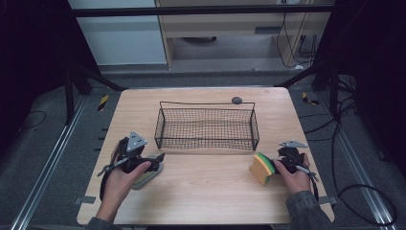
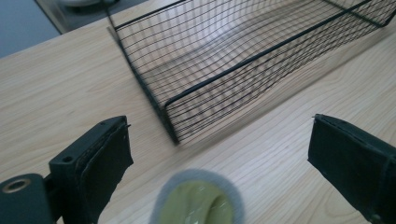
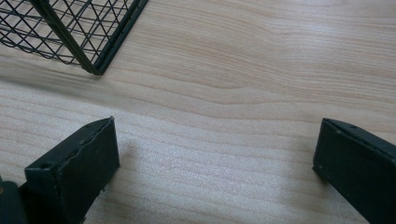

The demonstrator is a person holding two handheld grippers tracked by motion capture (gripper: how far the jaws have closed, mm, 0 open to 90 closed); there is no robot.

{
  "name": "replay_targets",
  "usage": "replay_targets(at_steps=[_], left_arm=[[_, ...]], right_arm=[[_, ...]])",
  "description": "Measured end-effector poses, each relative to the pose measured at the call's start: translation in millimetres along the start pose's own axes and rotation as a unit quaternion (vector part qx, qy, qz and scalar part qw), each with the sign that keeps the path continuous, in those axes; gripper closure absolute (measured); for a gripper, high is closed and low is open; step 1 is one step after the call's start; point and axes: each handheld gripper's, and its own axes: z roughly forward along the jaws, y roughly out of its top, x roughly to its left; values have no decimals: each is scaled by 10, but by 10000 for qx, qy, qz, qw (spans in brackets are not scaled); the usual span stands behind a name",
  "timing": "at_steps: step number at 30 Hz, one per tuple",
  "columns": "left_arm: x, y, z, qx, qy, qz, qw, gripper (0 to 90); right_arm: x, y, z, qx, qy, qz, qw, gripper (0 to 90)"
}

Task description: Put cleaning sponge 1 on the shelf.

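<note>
Sponge (image 1: 263, 167), yellow with a green scouring layer, stands on edge on the wooden table (image 1: 210, 191) near its right side, just in front of the right front corner of the black wire basket (image 1: 206, 128). In the high view the right gripper (image 1: 276, 166) sits right against the sponge's green face, but whether its pads touch the sponge cannot be told there. In the right gripper view the two black jaws stand wide apart over bare wood with nothing between them, and a corner of the basket shows at the upper left, so this tool is released. On the left side of the table, near the basket's left front corner, lies a pale grey pad with an olive-green centre (image 1: 148, 173). The left gripper (image 1: 158, 157) is held over it by the person's left hand (image 1: 119, 179). In the left gripper view the jaws are spread wide, and the round end of the grey and green pad (image 2: 198, 199) sits low between them without either black pad pressing on it, so this tool is released as well. The basket stands in the middle of the table, and its mesh shows only the wood beneath
</note>
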Motion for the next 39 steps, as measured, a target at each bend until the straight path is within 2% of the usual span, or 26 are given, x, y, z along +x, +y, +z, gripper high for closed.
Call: replay_targets(at_steps=[2,3,6,8,10,11,12,13,16,20,21,22,24,27,28,29,33,34,35,36,39], left_arm=[[40,3,-13,50,-25,32,10000,47],[104,2,-19,250,-8,147,9996,50],[168,-1,-17,336,-125,102,9993,52],[228,21,-13,572,-62,291,9979,54],[244,29,-15,663,-81,308,9973,54],[244,41,-31,803,-96,411,9959,54],[244,41,-31,803,-96,411,9959,54],[234,45,-50,967,-65,539,9938,54],[235,29,-57,1067,-77,500,9930,74],[250,-15,-49,1360,-116,518,9893,90],[253,-26,-58,1480,-155,527,9875,128],[253,-26,-58,1480,-155,527,9875,132],[244,-48,-56,1648,-206,561,9845,166],[227,-72,-35,1734,-297,525,9830,189],[214,-83,-19,1807,-343,555,9814,206],[192,-101,19,1991,-428,659,9768,209],[187,-161,136,2306,-483,728,9691,240],[187,-161,136,2306,-483,728,9691,255],[199,-179,171,2356,-496,696,9681,286],[208,-195,215,2431,-496,740,9659,302],[227,-209,268,2490,-541,734,9642,377]], right_arm=[[-3,3,4,-8,10,-16,10000,5],[-4,1,5,-19,20,-20,10000,5],[-6,1,4,-19,22,-24,10000,5],[-11,-2,3,-18,41,-53,10000,6],[-31,-10,-6,-44,116,-103,9999,8],[-43,-19,-13,-36,126,-144,9998,8],[-43,-19,-13,-36,126,-144,9998,8],[-53,-33,-30,-34,177,-153,9997,7],[-61,-37,-35,-29,194,-186,9996,8],[-66,-40,-39,-34,233,-200,9995,8],[-71,-46,-44,-31,223,-233,9995,9],[-71,-46,-44,-31,223,-233,9995,9],[-74,-57,-55,-25,246,-230,9994,10],[-77,-57,-56,-23,260,-237,9994,10],[-77,-58,-55,-26,253,-246,9994,10],[-75,-57,-56,-26,261,-230,9994,10],[-75,-58,-57,-26,260,-230,9994,10],[-75,-58,-57,-26,260,-230,9994,10],[-73,-60,-60,-30,261,-229,9994,10],[-75,-61,-61,-26,255,-246,9994,11],[-76,-65,-64,-33,257,-271,9993,11]])
